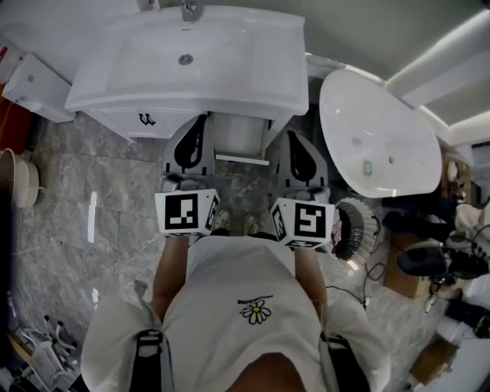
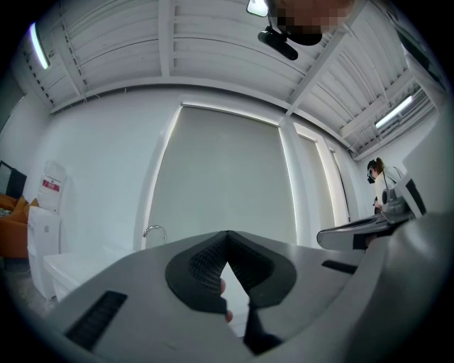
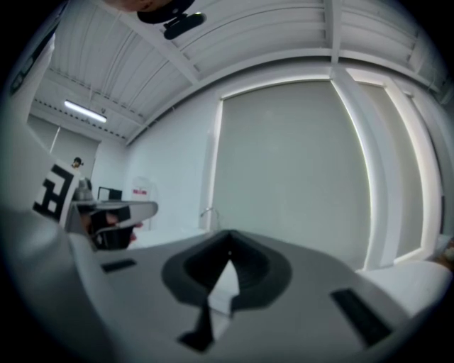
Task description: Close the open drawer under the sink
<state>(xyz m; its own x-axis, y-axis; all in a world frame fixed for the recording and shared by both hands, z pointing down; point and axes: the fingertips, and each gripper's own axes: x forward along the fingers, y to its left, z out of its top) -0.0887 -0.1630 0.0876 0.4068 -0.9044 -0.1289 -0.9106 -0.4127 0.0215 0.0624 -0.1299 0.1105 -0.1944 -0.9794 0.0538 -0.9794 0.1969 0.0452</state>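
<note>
While I stand at the white sink (image 1: 253,84), both of my tongs point forward at the cabinet (image 1: 122,121) beneath it, one on each side of the drawer (image 1: 241,142). That drawer sits under the middle of the sink, and its pale front edge juts toward me between the two black jaw pairs.

My left tongs (image 1: 200,122) are clenched: in the left gripper view (image 2: 227,235) the dark pads meet at their tips with nothing between them. The tips lie just below the sink's rim, near the drawer's left side, but I cannot tell whether they touch it.

My right tongs (image 1: 297,142) are clenched too, and in the right gripper view (image 3: 228,252) the pads close to a point on nothing. They lie just right of the drawer.

Both marker cubes, the left one (image 1: 187,212) and the right one (image 1: 304,222), sit close to my white shirt (image 1: 253,321).

A faucet (image 1: 188,10) stands at the sink's far edge, with the drain (image 1: 185,59) before it. A second white basin (image 1: 383,145) is tilted off to the right, over the grey marble floor (image 1: 92,191).
</note>
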